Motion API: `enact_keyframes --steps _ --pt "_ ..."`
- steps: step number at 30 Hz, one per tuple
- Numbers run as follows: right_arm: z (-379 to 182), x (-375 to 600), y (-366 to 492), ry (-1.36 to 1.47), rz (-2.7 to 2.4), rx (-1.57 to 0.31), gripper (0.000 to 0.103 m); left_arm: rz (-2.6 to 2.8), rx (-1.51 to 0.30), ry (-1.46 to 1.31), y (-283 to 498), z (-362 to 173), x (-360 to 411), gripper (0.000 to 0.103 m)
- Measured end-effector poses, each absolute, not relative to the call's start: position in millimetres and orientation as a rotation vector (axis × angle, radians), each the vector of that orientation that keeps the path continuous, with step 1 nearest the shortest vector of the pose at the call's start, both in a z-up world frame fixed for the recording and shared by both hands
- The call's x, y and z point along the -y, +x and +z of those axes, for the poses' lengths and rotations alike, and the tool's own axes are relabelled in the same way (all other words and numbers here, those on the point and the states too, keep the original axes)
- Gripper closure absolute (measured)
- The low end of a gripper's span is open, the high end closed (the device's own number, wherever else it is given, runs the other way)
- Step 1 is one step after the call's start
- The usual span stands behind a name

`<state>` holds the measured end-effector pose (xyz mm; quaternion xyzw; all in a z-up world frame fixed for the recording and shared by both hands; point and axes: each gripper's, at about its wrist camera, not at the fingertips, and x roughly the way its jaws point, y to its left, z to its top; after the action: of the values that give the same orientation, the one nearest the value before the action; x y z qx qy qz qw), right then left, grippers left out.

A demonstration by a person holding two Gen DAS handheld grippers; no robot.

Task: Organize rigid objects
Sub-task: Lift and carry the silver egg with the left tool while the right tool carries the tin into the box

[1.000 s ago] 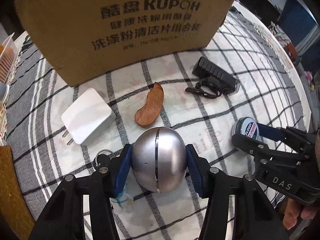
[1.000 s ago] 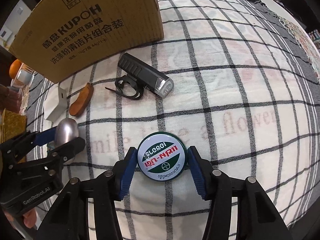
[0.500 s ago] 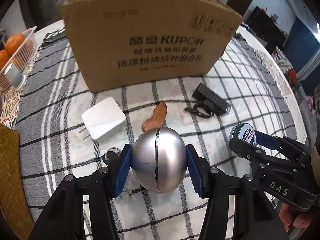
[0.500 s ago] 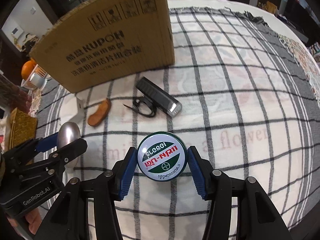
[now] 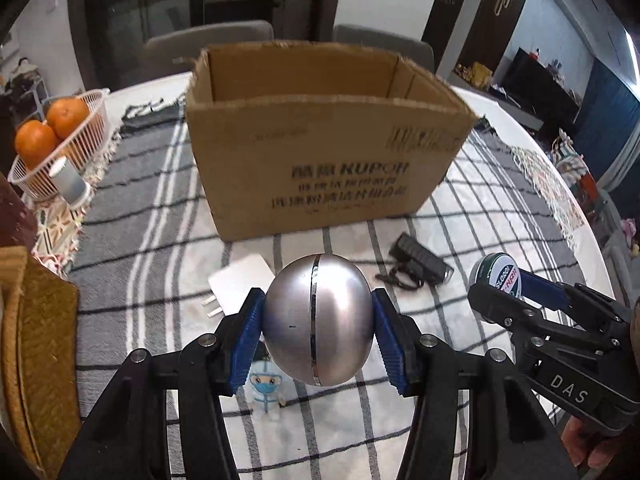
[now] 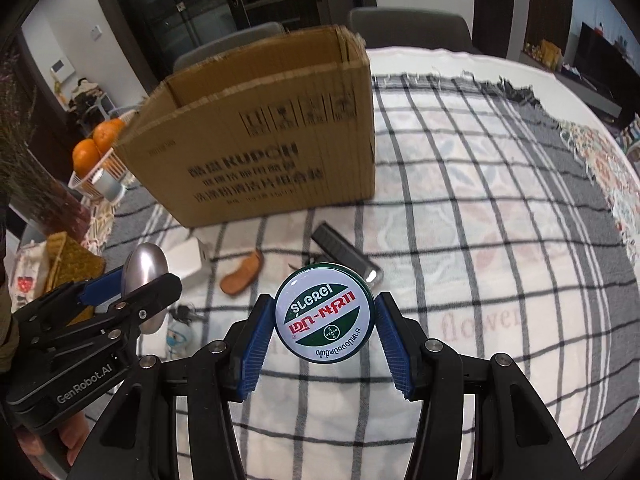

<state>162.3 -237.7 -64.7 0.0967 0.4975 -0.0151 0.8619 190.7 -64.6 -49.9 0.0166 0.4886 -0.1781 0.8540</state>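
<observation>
I've got the L gripper pinching the steel ball and the R gripper pinching the tin, both held above the cloth, w/ the open box just beyond.

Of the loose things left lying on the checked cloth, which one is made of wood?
The small curved brown piece, lying between the white plug adapter and the black bike light. The others are plastic or metal.
</observation>
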Motion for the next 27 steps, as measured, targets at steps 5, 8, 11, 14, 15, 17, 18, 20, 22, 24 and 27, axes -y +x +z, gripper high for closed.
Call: enact_keyframes --steps 5,8,11,14,15,17,18,20,22,24,27 --pt "-45.8 236.3 164.2 0.186 -0.027 -0.98 0.05 -0.371 -0.977 0.022 192.6 -32.1 61.9 0.05" --pt "-34.9 235.6 166.8 0.185 -0.019 -0.951 0.05 -0.372 -0.953 0.011 195.1 -21.4 59.7 0.05" --pt "-25.0 234.8 169.3 0.182 -0.016 -0.924 0.05 -0.375 -0.934 0.003 197.7 -12.3 59.1 0.05" --pt "-16.8 234.0 171.6 0.184 -0.011 -0.9 0.05 -0.377 -0.909 0.001 199.9 -1.4 58.6 0.05" --pt "-13.8 234.2 172.7 0.188 -0.007 -0.891 0.05 -0.376 -0.902 0.002 200.1 1.4 58.8 0.05" --pt "-8.6 233.5 174.5 0.187 -0.002 -0.878 0.05 -0.374 -0.887 0.002 202.1 7.8 58.7 0.05" --pt "-5.0 233.6 176.2 0.187 0.002 -0.869 0.05 -0.372 -0.881 0.002 202.5 10.8 58.8 0.05" --pt "-0.3 233.9 178.2 0.189 0.005 -0.857 0.05 -0.374 -0.868 0.002 204.0 16.7 58.6 0.05" --pt "5.5 233.9 180.4 0.188 0.008 -0.841 0.05 -0.372 -0.853 0.002 205.2 22.4 58.3 0.05" --pt "10.4 233.9 182.0 0.189 0.011 -0.827 0.05 -0.37 -0.837 0.001 206.8 28.3 57.2 0.05" --pt "18.7 233.5 185.8 0.185 0.02 -0.808 0.05 -0.367 -0.818 -0.001 209.4 35.0 56.8 0.05"
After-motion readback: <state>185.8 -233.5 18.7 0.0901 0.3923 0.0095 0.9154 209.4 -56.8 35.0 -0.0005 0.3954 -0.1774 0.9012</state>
